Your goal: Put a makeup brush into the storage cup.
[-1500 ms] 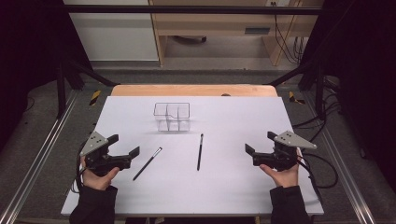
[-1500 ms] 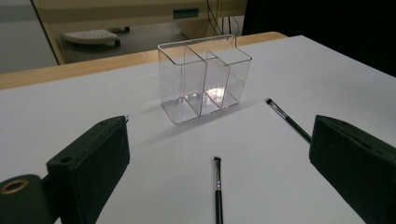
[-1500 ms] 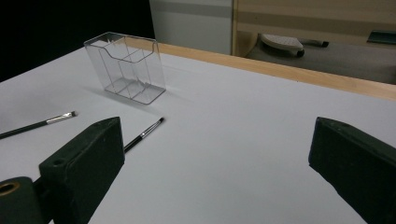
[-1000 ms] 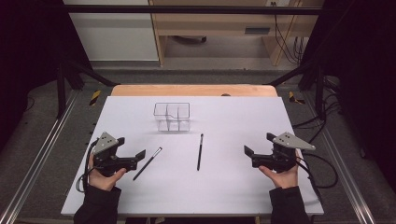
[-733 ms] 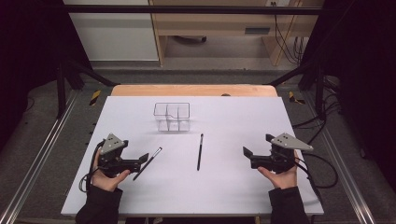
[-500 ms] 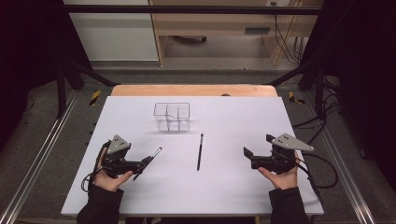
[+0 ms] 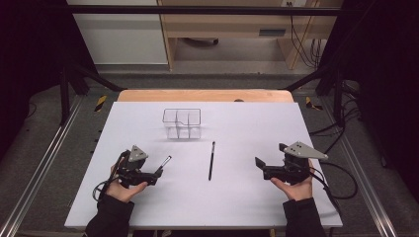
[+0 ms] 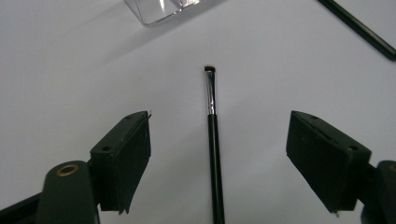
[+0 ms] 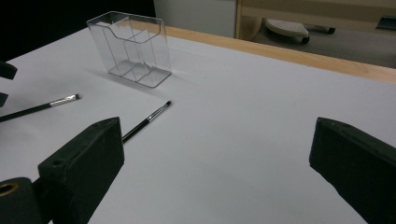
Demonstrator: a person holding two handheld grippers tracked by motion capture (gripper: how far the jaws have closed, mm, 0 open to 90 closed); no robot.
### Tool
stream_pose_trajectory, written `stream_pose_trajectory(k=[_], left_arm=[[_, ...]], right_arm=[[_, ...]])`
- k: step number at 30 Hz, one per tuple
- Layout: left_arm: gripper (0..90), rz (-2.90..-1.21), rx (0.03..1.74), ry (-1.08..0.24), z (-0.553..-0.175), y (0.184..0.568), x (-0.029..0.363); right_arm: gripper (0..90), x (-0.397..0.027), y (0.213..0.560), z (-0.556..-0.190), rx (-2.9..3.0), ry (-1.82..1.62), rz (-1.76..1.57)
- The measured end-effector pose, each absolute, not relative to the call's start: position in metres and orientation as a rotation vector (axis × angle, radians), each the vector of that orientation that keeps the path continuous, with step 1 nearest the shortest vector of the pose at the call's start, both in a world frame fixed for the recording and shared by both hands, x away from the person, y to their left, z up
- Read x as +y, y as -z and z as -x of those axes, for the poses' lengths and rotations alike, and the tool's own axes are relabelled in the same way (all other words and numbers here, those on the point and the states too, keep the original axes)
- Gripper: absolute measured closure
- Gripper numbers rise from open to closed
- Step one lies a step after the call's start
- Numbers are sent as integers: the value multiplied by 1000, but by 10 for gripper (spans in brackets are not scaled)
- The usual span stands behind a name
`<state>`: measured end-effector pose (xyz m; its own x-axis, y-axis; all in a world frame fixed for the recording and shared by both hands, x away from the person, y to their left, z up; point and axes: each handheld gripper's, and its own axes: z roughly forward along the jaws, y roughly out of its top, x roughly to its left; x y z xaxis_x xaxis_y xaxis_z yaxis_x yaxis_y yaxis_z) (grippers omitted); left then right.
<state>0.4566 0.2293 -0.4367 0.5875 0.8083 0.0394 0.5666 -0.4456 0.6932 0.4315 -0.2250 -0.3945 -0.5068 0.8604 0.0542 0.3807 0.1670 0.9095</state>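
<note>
The left claw (image 7: 159, 174) is low over the white table (image 7: 247, 207), and its jaws stand wide apart but have just been closing a little. A thin black brush (image 8: 212, 135) lies flat on the table right between the jaws, pointing away from the claw. The pads do not touch it yet, so the claw holds nothing.

The brush is very thin and lies flat. If the jaws shut too high, they could miss it. If they bump it on one side, it could roll or spin away.

Farther out from the claw, past the brush tip, stands a clear box (image 7: 182, 123) with small rooms inside. All the rooms look empty. Off to one side lies a second brush (image 7: 211, 160).

The right claw (image 7: 260, 166) waits, open, with nothing in it.
</note>
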Motion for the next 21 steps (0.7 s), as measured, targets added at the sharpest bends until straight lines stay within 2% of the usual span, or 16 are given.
stream_pose_trajectory(k=[6,21], left_arm=[[272,-2226,1106,-477,-463,444,228],[528,-2348,1119,-428,-468,461,224]], right_arm=[[36,-221,396,-432,1981,-1308,-1166],[35,-216,398,-433,2005,-1292,-1157]])
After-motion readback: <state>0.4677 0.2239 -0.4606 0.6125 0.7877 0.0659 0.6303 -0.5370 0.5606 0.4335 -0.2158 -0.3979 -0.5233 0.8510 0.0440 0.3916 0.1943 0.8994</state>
